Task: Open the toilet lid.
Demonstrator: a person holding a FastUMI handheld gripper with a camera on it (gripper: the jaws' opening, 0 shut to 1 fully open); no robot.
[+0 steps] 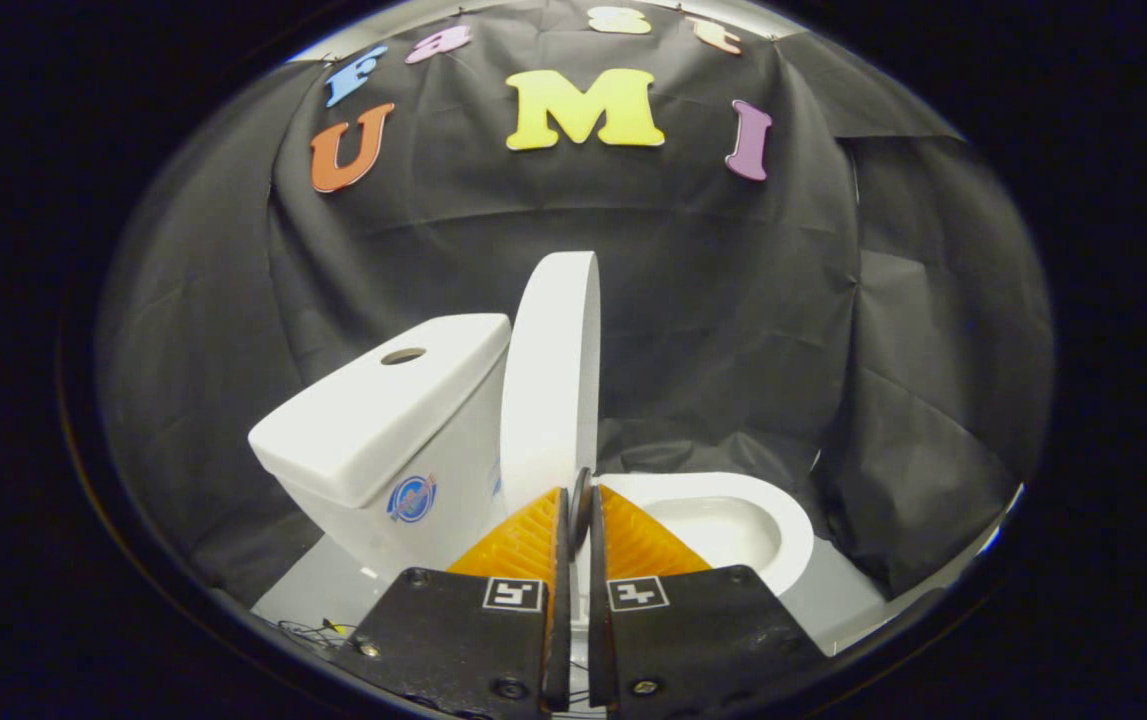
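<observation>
A white toilet stands just ahead of my fingers. Its lid point(553, 380) is raised upright and leans back against the tank point(383, 410), which has a round flush hole on top. The seat and open bowl point(733, 520) lie to the right of the lid, beyond the right finger. My gripper point(578, 500) sits at the lid's lower edge near the hinge. The two fingers are nearly together, with only a thin dark sliver between their tips. I cannot tell whether that sliver is the lid's edge or a hinge part.
Black cloth walls close in behind and on both sides of the toilet. The toilet stands on a pale floor point(323, 590). A few thin wires point(318, 630) lie on the floor at the left, near the tank's base.
</observation>
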